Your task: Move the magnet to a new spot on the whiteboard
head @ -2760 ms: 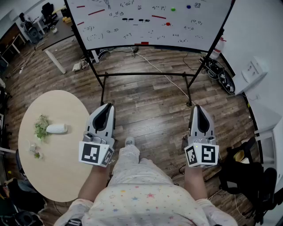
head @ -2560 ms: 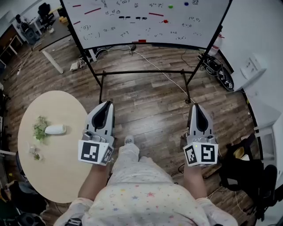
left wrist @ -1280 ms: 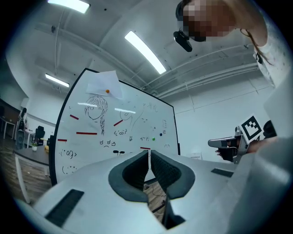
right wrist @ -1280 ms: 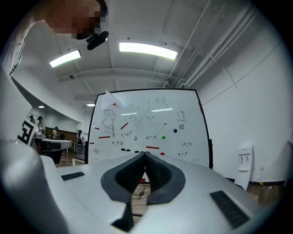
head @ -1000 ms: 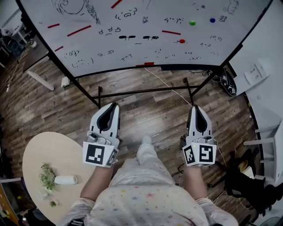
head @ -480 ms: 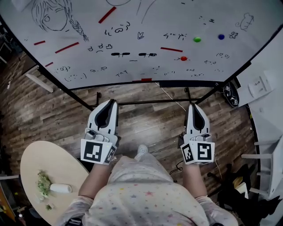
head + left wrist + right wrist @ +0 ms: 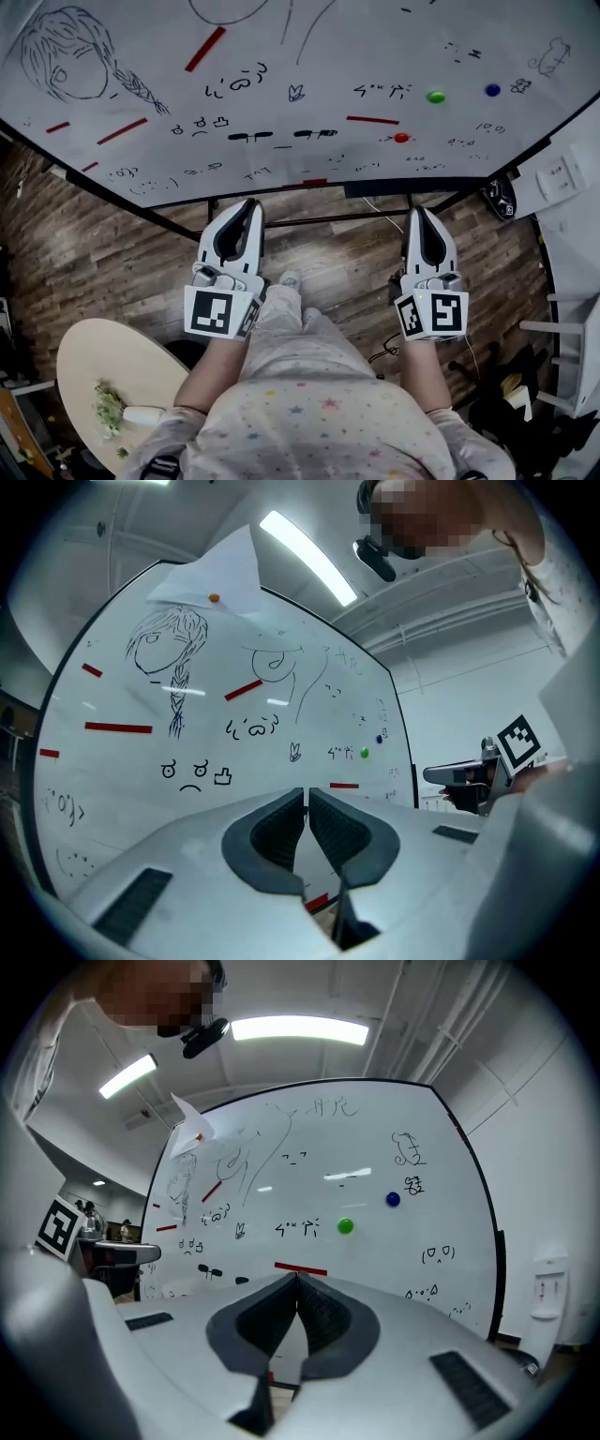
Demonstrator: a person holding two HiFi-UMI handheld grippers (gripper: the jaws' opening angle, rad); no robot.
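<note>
The whiteboard [image 7: 309,37] fills the top of the head view, covered in doodles. On it sit a round green magnet [image 7: 436,97], a blue one [image 7: 493,90] and a red one [image 7: 401,138], plus several red bar magnets such as one [image 7: 372,120] mid-board. My left gripper [image 7: 248,206] and right gripper [image 7: 419,214] are held low in front of the board, both shut and empty, short of its surface. The right gripper view shows the green magnet [image 7: 345,1226] and blue magnet [image 7: 392,1199] above the shut right gripper [image 7: 297,1279]. The left gripper [image 7: 307,794] faces mid-board.
The board's black stand [image 7: 309,222] crosses the wood floor just beyond the grippers. A round pale table [image 7: 94,375] with a small plant sits at lower left. A white wall unit [image 7: 562,173] stands at right. A paper sheet [image 7: 211,574] is pinned at the board's top.
The view has closed in on the whiteboard, which now looms large and near. Both grippers stayed shut and level, carried forward toward the board.
</note>
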